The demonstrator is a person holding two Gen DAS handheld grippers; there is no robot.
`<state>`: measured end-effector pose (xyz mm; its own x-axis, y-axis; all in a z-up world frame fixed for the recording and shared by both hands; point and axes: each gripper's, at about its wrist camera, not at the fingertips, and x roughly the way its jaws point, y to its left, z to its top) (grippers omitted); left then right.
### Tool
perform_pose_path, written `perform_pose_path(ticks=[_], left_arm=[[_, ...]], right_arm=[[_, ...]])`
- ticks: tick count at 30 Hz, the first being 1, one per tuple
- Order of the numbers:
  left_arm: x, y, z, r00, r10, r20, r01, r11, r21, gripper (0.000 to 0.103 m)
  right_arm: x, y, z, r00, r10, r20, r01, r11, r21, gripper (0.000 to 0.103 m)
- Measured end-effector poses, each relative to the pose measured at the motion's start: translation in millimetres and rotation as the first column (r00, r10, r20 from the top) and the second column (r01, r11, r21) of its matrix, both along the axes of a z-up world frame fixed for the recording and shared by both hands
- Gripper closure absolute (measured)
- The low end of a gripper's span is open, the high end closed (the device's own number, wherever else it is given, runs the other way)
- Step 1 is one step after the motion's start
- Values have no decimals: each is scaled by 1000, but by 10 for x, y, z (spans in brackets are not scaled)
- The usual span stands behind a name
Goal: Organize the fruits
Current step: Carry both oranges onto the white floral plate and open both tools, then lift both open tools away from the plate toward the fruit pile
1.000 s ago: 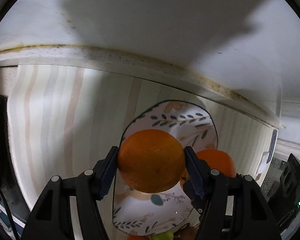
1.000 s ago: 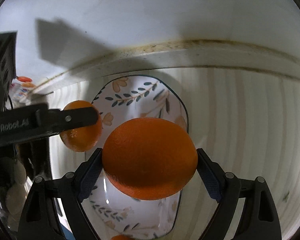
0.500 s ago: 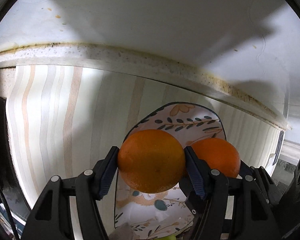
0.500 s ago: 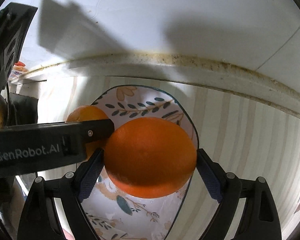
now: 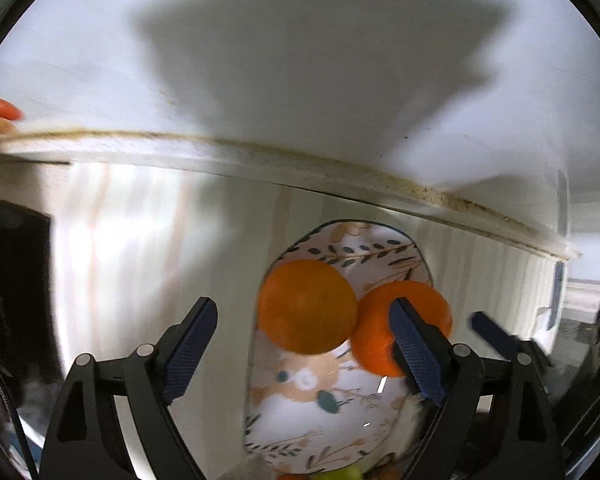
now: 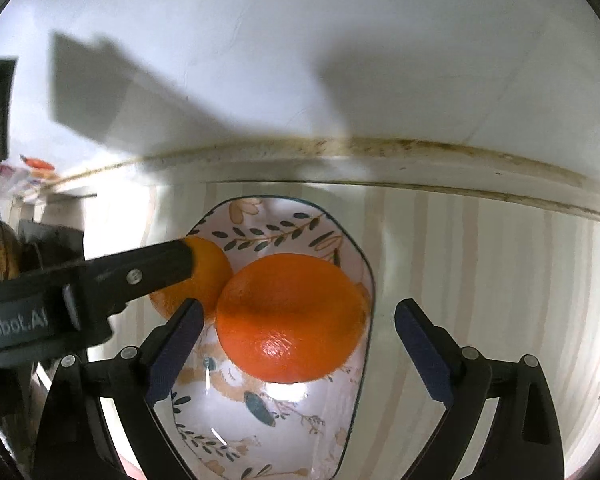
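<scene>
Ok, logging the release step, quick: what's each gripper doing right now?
Left gripper: open, holding nothing; its orange sits on the floral plate.
Right gripper: open, holding nothing; its orange rests on the plate.

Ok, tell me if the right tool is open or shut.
Open. The right tool has both pads clear of the orange lying in the plate.
</scene>
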<state>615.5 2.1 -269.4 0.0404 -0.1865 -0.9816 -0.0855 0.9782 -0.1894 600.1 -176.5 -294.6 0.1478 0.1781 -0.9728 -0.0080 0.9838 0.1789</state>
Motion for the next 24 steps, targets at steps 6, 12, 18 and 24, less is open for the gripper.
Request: perform_pose_path(ticks=[6,12,18,24], left_arm=[[-422,101,342,995,-11,102,-2,992,126,15],[-1054,156,490,986,-45,162,13,980,196,15],[-1555,183,697,975,-50,219,3,978,208,15],[-1996,153,1095,953,-69,296,12,981,193,15]], right_arm=[[-343,-100,254,1000,-21,5,22,996,-88,5],[-855,-123,402,999,-26,32,30,993,-112,5],[-1344,-119,715,994,-30,105,42,992,-117,5],[-1783,-98,1126,983,-31,181,51,993,-108,5]])
